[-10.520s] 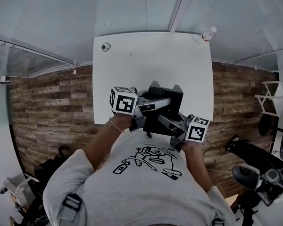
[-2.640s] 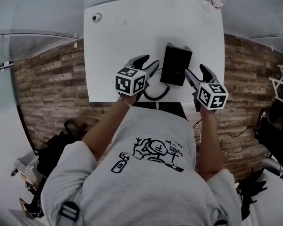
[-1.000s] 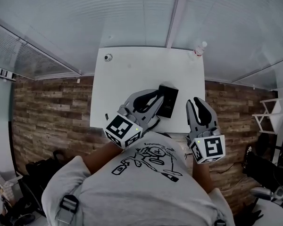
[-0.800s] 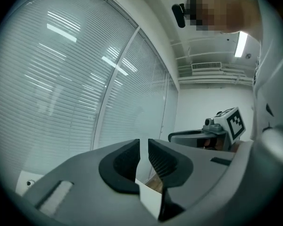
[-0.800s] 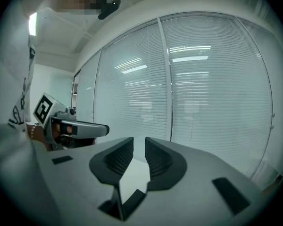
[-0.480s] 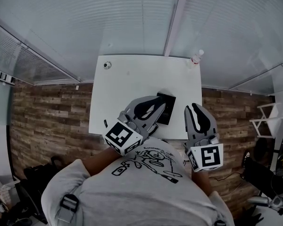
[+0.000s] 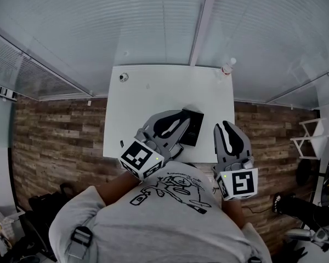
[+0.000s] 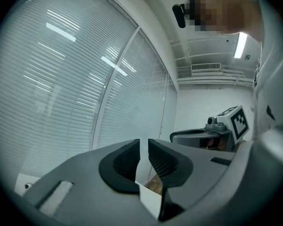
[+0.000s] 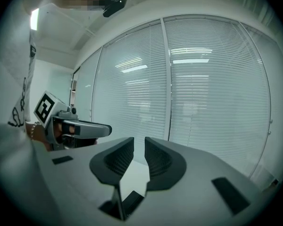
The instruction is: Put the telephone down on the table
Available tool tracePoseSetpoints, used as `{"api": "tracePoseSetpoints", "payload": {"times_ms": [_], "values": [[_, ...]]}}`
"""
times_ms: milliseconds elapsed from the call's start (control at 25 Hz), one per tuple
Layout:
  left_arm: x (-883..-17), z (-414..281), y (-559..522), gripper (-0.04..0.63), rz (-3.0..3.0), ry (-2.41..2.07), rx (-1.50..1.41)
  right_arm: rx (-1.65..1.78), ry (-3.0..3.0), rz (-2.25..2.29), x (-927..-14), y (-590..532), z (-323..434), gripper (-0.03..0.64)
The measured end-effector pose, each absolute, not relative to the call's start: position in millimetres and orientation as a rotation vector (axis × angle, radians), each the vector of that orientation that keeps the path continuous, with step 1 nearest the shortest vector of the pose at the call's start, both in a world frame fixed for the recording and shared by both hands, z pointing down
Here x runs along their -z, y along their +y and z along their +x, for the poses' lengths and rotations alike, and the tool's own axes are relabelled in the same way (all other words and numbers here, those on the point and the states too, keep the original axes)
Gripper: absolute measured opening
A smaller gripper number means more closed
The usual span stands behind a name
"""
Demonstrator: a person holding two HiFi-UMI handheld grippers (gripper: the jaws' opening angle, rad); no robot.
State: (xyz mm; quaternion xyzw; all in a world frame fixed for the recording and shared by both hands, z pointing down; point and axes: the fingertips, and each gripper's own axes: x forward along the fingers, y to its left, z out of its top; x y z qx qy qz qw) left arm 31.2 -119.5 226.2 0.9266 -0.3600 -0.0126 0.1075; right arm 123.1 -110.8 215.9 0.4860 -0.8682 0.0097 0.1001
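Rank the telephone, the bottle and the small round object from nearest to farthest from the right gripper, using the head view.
1. Telephone, on the table, just left of the right gripper.
2. Bottle, at the far right corner.
3. Small round object, at the far left corner.

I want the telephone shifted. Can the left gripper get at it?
Probably yes: the left gripper hangs close by the telephone, nothing between them, though its shut jaws must open first.

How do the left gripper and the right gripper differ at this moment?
The left gripper slants toward the telephone; the right gripper points straight ahead, beside it. In the head view, the left gripper's tip lies nearer the telephone than the right gripper's. Both are shut and empty.
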Motion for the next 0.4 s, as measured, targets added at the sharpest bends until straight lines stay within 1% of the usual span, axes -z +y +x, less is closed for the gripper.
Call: {"api": "tracePoseSetpoints", "payload": {"times_ms": [400], "values": [[-228.8,30.4,-127.0,0.054,2.707,-1.076,0.060,-0.020,-2.555,1.484,-216.7,-118.1,133.3,0.066]]}}
